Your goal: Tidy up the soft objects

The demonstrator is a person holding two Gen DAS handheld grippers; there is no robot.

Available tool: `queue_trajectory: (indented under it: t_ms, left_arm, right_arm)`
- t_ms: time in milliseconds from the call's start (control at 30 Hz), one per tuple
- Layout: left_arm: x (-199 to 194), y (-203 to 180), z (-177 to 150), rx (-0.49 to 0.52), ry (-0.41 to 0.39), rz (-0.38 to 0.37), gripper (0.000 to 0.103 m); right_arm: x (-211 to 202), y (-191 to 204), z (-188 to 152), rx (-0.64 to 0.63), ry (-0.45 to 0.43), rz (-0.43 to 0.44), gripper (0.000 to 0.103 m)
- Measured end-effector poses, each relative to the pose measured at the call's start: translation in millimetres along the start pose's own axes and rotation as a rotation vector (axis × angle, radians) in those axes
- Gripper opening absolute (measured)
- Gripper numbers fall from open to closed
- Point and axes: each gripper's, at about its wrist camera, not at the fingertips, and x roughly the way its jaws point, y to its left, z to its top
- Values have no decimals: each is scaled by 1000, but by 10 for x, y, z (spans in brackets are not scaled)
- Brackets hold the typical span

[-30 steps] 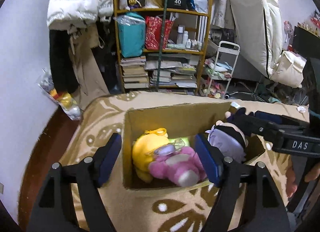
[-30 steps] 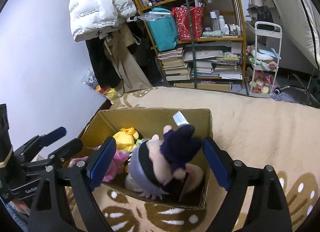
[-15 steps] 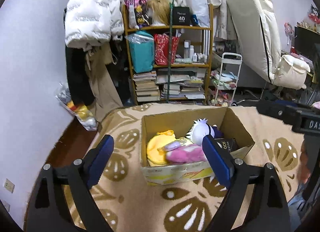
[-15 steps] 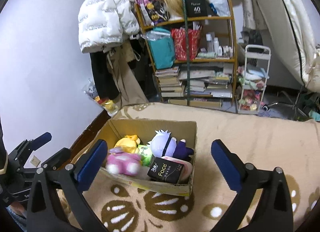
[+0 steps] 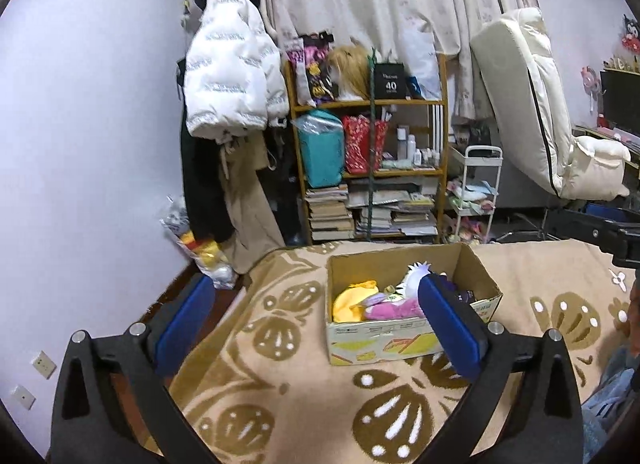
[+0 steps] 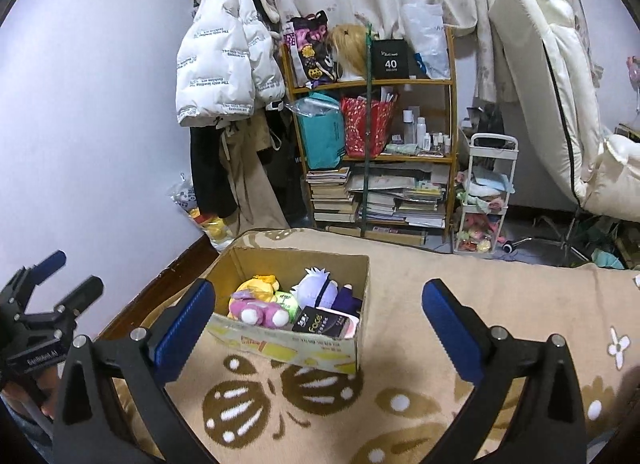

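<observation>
Your left gripper [image 5: 318,320] has just been opening, jaws wide w/ nothing between them; right gripper [image 6: 318,318] likewise, wide and empty. Both hang above the patterned blanket [image 6: 400,344], short of the cardboard box [image 6: 304,348]. Inside the box: yellow plush [image 6: 260,286], pink plush [image 6: 260,310], white-haired purple doll [image 6: 320,290], black tissue pack [image 6: 326,322] at its near right corner.

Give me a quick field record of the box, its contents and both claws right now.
container: open cardboard box on the beige patterned blanket
contents: yellow plush toy, pink plush toy, white-haired purple plush doll, black tissue pack
left claw: open, empty, jaws just opened wider
right claw: open, empty
loose items on blanket: none visible
</observation>
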Motion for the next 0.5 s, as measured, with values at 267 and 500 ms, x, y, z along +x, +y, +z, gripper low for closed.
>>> queue_trajectory:
  t_ms: [267, 500]
  left_arm:
    - [-420, -36, -77, 25, -63, 53, 101]
    - [-495, -89, -188, 18, -75, 68, 101]
  right_arm:
    - [-322, -42, -147, -8, -34, -8, 103]
    - [-461, -50, -238, -9, -62, -8, 103]
